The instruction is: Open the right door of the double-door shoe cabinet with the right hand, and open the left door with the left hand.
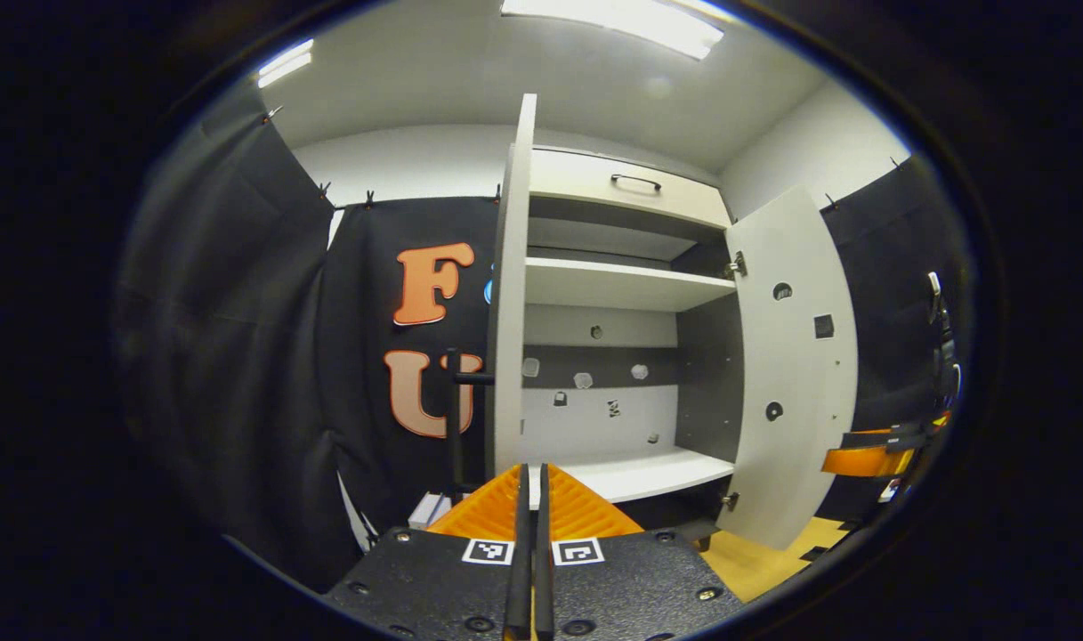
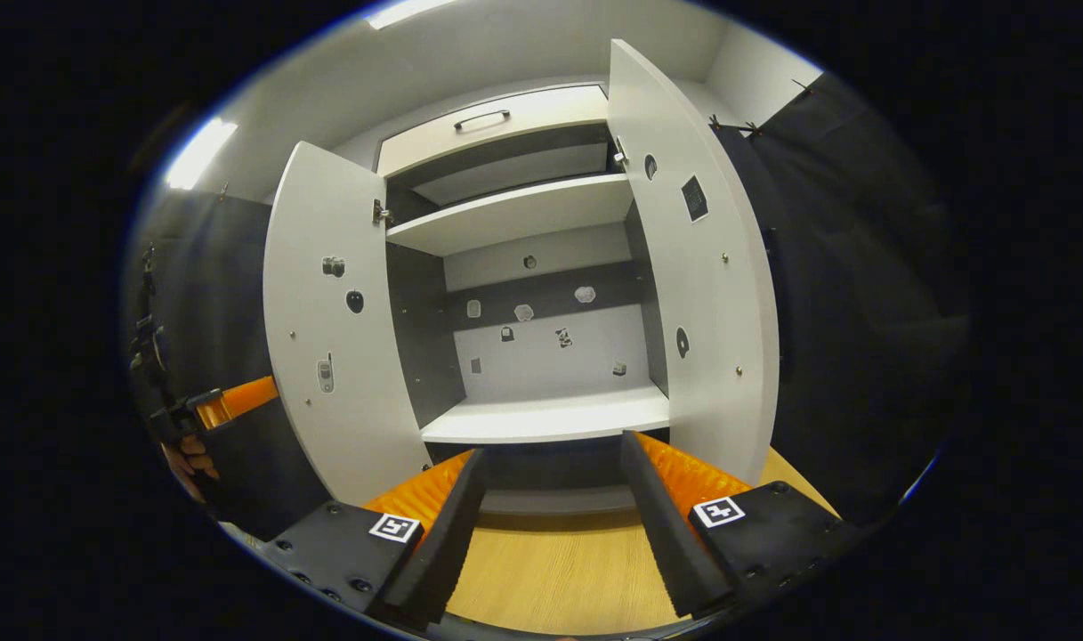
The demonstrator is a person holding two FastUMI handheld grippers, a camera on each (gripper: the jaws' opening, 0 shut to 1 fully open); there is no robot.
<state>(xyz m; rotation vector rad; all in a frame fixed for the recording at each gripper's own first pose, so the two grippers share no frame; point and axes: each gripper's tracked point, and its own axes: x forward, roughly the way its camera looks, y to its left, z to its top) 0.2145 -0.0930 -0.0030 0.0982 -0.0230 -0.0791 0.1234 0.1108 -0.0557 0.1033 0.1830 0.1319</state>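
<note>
The white shoe cabinet (image 1: 621,285) stands with both doors swung out. In the left gripper view the left door (image 1: 508,294) is seen edge-on, its dark bar handle (image 1: 456,401) on the outer side. My left gripper (image 1: 530,534) is shut with nothing between its fingers, just below and in front of that door's edge. The right door (image 1: 795,356) hangs open, and the right gripper (image 1: 879,454) shows beside it. In the right gripper view my right gripper (image 2: 554,525) is open, facing the cabinet's lower shelf (image 2: 550,418) between the left door (image 2: 336,329) and the right door (image 2: 697,267).
A drawer with a dark handle (image 2: 481,117) tops the cabinet. Small stickers dot its back panel (image 2: 550,347). Black cloth (image 1: 238,356) hangs on both sides. The floor (image 2: 559,570) is light wood. A hand (image 2: 185,463) holds the left gripper (image 2: 234,401) at the far left.
</note>
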